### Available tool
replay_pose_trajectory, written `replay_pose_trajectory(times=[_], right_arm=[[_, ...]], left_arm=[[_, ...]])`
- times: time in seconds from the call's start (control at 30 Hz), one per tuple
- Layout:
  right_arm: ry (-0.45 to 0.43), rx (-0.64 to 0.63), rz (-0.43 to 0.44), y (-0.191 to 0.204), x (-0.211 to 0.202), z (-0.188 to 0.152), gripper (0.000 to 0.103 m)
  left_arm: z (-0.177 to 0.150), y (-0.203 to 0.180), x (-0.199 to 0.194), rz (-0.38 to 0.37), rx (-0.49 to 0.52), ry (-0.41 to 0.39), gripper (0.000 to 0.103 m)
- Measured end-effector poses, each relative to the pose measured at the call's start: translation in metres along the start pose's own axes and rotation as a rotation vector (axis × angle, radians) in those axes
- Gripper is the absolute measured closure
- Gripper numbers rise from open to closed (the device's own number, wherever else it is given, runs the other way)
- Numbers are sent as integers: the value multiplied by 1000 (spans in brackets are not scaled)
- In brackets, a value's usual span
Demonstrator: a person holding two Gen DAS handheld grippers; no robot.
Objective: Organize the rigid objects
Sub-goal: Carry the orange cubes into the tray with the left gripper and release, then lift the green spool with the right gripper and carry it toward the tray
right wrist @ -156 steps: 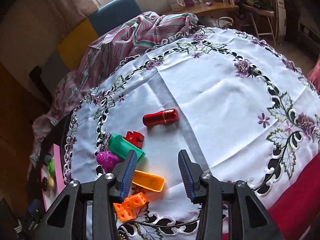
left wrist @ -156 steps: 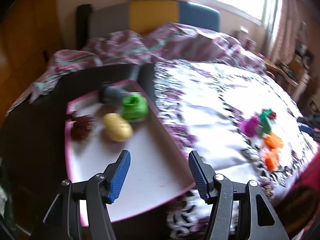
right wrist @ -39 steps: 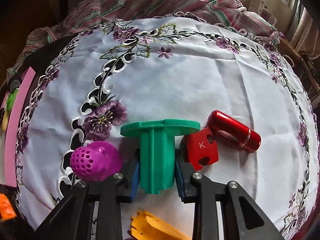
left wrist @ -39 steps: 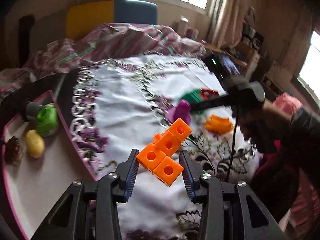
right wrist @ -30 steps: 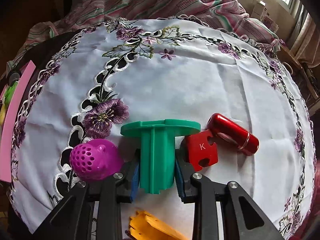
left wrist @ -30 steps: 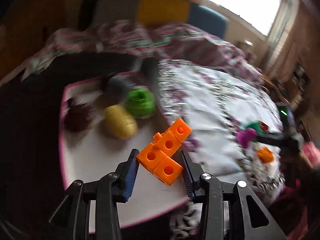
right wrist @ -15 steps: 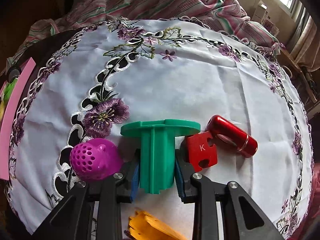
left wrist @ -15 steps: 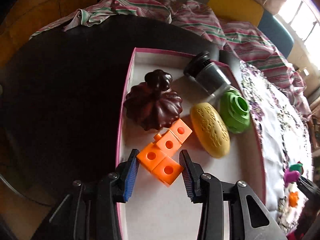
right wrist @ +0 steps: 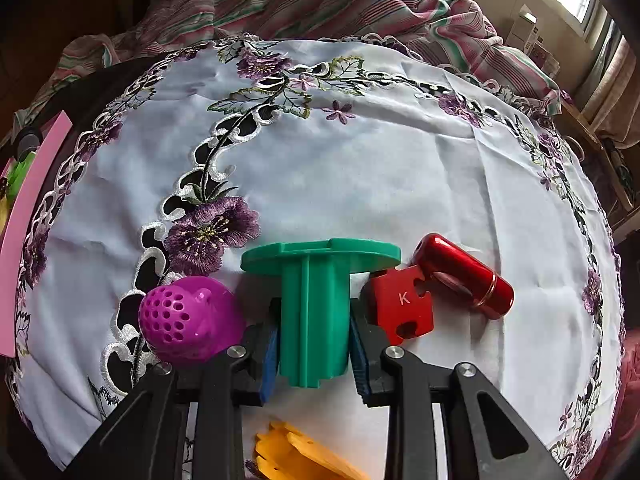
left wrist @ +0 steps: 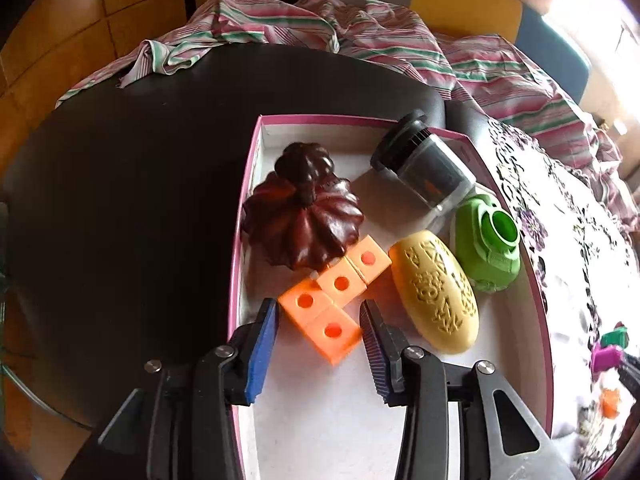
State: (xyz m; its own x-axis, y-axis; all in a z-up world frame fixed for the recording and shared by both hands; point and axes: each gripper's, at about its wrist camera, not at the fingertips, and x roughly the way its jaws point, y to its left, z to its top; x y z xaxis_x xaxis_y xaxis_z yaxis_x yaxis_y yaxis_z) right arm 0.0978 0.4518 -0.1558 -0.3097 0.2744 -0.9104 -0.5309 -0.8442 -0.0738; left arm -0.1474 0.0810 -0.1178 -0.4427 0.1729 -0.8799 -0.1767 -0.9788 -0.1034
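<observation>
A: Your left gripper (left wrist: pixel 320 332) is angled steeply down over the shallow pink-rimmed white tray (left wrist: pixel 538 280), and its jaws are opening. The cluster of orange plastic linking cubes (left wrist: pixel 334 294) lies between the blue ribbed pads (left wrist: pixel 262 344); the left pad is at the edge of a cube, and a narrow gap shows beside the right pad.

B: Where do the cubes sit?

A: On the tray floor. Their far end is just under the edge of the dark brown ribbed pumpkin-shaped piece (left wrist: pixel 304 220), and the yellow oval with embossed patterns (left wrist: pixel 436 292) lies just to their right. Beyond that are the bright green round piece with a hollow centre (left wrist: pixel 490 244) and the dark cylinder with a black ribbed cap (left wrist: pixel 424 168), lying on its side against the far rim.

B: And your other hand?

A: Your right gripper (right wrist: pixel 314 344) also points steeply down, over the white embroidered tablecloth (right wrist: pixel 360 160). Its jaws are nearly closed and clamp the ribbed stem of the green plastic spool with a wide flat flange (right wrist: pixel 314 304). Just to its left is the purple perforated ball-shaped toy (right wrist: pixel 188 318); to its right, the red puzzle tile marked K (right wrist: pixel 402 304) touches the shiny red metal cylinder (right wrist: pixel 464 276). A yellow plastic piece (right wrist: pixel 300 460) shows at the bottom edge, below the spool.
</observation>
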Motion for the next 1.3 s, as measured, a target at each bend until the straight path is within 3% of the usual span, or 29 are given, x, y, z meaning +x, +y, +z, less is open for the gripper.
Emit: replay_pose_trajectory(times=[0.13, 0.57, 1.3], right_arm=[[0, 2, 0, -1, 0, 0, 74], [-4, -10, -11, 0, -1, 0, 74], [-3, -14, -12, -3, -6, -2, 74]], left_arm=[[-9, -4, -7, 1, 16, -13, 55], [-29, -12, -73, 67, 108, -232, 50], [-66, -18, -89, 44, 149, -212, 50]])
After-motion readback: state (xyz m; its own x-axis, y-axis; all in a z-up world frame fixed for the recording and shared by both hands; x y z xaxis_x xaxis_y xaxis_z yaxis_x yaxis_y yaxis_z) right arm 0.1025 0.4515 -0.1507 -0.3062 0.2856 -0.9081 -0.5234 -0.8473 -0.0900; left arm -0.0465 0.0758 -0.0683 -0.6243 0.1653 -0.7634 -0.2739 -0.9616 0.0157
